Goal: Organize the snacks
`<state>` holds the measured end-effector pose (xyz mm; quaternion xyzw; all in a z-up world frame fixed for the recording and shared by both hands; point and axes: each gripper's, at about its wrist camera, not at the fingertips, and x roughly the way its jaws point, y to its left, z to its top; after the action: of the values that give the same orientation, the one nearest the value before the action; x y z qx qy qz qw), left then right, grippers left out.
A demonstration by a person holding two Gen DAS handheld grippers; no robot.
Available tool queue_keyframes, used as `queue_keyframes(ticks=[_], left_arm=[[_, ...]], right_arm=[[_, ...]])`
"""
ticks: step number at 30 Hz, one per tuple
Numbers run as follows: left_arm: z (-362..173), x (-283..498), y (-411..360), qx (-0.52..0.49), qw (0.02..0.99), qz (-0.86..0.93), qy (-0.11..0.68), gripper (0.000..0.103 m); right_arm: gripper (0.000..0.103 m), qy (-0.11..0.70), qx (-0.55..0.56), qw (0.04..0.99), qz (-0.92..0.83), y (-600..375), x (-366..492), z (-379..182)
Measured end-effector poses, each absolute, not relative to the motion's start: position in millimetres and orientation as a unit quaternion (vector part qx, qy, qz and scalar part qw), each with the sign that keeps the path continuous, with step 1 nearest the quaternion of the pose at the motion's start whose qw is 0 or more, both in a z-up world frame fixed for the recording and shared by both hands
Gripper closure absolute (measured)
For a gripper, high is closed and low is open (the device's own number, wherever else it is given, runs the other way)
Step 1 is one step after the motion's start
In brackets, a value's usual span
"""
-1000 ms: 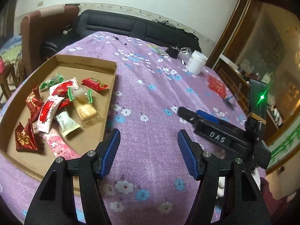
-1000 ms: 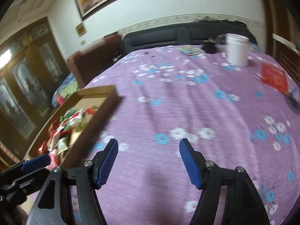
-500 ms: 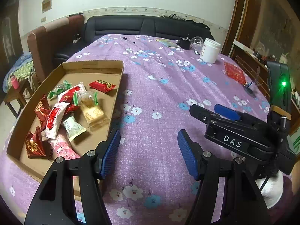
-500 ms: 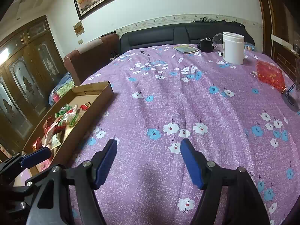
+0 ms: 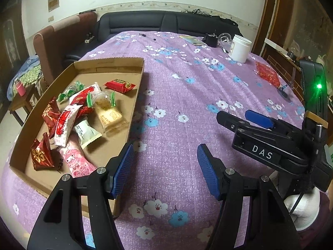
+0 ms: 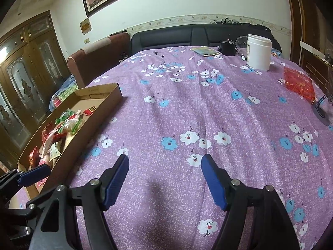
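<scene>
A shallow cardboard tray (image 5: pixel 133 95) lies on the left of the purple flowered tablecloth and holds several wrapped snacks: a red packet (image 5: pixel 120 85), a pale biscuit pack (image 5: pixel 110 116), a white-and-red pack (image 5: pixel 64 123) and a pink one (image 5: pixel 77 162). My left gripper (image 5: pixel 166 166) hovers just right of the tray's near corner, open, with only cloth between its blue pads. My right gripper (image 6: pixel 164 179) hangs over bare cloth right of the tray (image 6: pixel 100 112), open and holding nothing. It also shows at the right of the left wrist view (image 5: pixel 258 120).
A red foil bag (image 6: pixel 299 83) lies alone near the table's right edge, beside a small black stand (image 6: pixel 320 112). A white jar (image 6: pixel 259 52), a dark cup and a booklet sit at the far end. A black sofa and a brown armchair stand behind the table.
The left wrist view has swung and levelled out, so the tray now sits more upright and the right gripper lower in the frame. The right gripper's jaws stand slightly wider.
</scene>
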<state>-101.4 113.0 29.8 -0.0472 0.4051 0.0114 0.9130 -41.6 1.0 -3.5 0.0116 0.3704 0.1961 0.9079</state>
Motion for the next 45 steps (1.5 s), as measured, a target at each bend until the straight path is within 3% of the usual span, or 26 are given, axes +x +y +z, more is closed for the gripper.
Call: queue_keyframes(ticks=[30,45], left_arm=[[35.2,-111.4,111.6,-0.04,0.915,0.022,0.402,0.039],[54.5,-139.6,132.7,-0.063,0.933,0.042,0.351,0.039]], right_arm=[[0.026,0.37,0.012,0.909,0.192,-0.4,-40.8,-2.0],[0.026,0.361,0.014,0.916,0.175,-3.2,-43.5,-2.0]])
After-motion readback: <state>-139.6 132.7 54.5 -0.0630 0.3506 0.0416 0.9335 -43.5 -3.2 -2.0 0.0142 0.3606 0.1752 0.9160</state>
